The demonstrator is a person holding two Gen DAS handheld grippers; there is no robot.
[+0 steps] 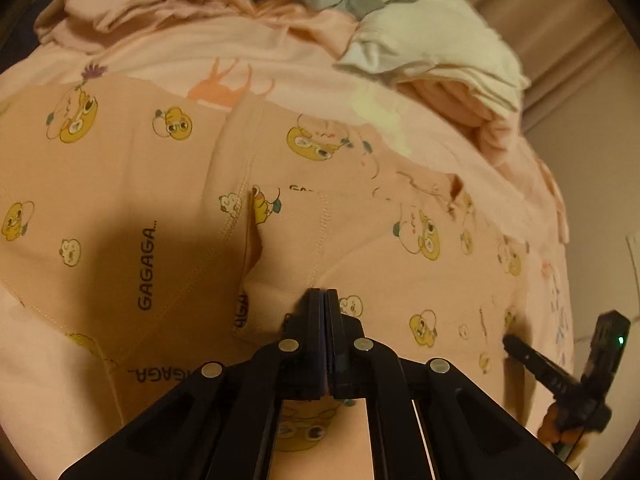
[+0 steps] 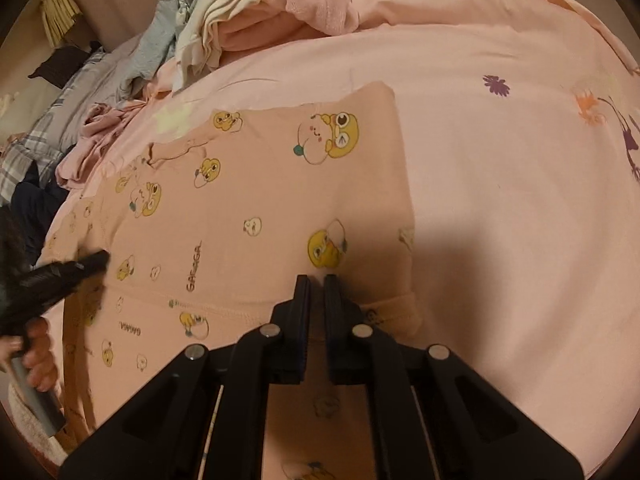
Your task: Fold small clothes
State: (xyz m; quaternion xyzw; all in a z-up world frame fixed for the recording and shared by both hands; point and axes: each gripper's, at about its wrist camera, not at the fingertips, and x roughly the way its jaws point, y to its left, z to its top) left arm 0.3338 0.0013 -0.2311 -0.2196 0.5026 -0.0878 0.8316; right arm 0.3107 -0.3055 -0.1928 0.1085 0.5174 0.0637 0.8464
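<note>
A small pink garment printed with yellow cartoon faces and "GAGAGA" lies spread on the pink bed sheet; it also shows in the right wrist view. My left gripper is shut on a folded flap of the garment near its middle seam. My right gripper stands over the garment's hem near its right edge, jaws nearly together with a narrow gap; a grip on cloth is not clear. The right gripper also shows at the far right of the left wrist view, and the left gripper at the left of the right wrist view.
A pile of loose clothes, pink, white and grey-blue, lies at the far side of the bed, also seen in the right wrist view. The pink sheet with flower and deer prints spreads to the right. A plaid cloth lies far left.
</note>
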